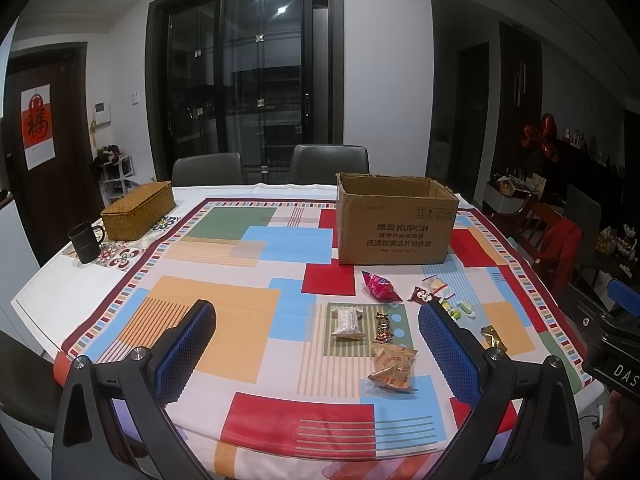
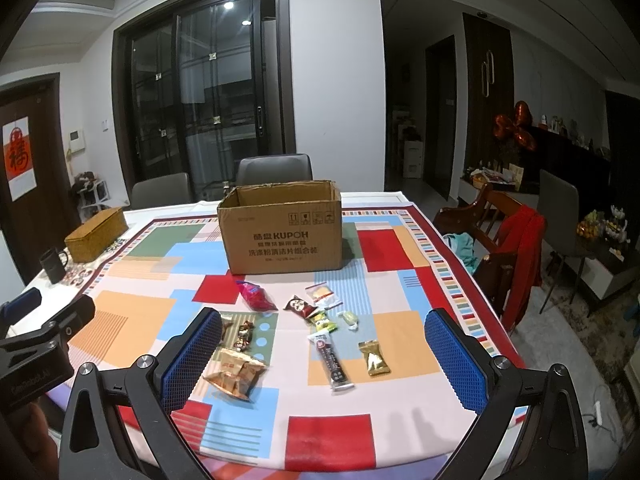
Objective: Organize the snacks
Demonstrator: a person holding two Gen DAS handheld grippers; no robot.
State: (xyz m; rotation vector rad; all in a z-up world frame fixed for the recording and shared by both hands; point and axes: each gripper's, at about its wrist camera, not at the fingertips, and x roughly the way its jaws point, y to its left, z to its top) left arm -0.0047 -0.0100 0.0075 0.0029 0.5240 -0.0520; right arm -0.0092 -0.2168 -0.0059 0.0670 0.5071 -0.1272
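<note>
We find the open brown cardboard box standing upright at centre frame in the right wrist view, with the snacks scattered on the patterned tablecloth just below it.

Both tools are empty. The left gripper and the right gripper each hang above the near table edge with blue pads spread wide.

Risks, largest item first:
- The orange crinkled snack pack lies partly behind the right gripper's left pad; a descent there could crush it.
- The long black-and-white stick packet lies flat, so the pads may skid over it and drag the cloth.
- The red foil bag is puffy and could slip.
- The small gold sachet and the pale wrapped sweet are easily missed.

Elsewhere, the woven rattan box and black mug sit at left of the left wrist view, well apart. Nothing blocks the route to the carton.
</note>
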